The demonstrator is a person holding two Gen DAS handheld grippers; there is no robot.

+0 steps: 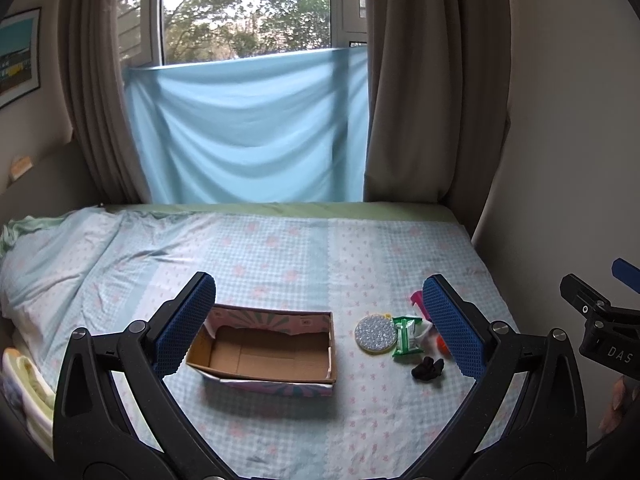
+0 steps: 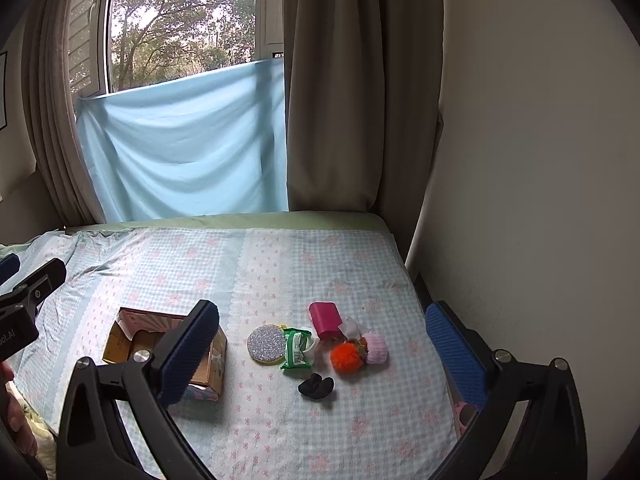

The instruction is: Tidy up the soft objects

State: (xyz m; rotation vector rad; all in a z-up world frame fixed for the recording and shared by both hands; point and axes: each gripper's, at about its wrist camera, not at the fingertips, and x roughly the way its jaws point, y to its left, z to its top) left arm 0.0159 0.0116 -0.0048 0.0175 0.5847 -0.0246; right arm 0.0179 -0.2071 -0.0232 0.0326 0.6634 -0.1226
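Observation:
An open cardboard box (image 1: 264, 350) (image 2: 128, 340) sits on the bed. To its right lie a silver glitter disc (image 2: 265, 344) (image 1: 375, 334), a green wipes packet (image 2: 297, 349) (image 1: 407, 336), a black scrunchie (image 2: 316, 386) (image 1: 428, 368), an orange pompom (image 2: 347, 357), a pink knitted piece (image 2: 377, 348), a magenta case (image 2: 326, 319) and a white tissue (image 2: 352, 328). My left gripper (image 1: 320, 320) is open and empty above the box and the pile. My right gripper (image 2: 324, 344) is open and empty, framing the pile.
The checked bedsheet (image 2: 280, 264) covers the bed. A wall (image 2: 520, 200) stands along the right side; curtains (image 2: 332, 100) and a blue cloth (image 2: 184, 140) hang behind. Folded fabric (image 1: 24, 392) lies at the left front edge.

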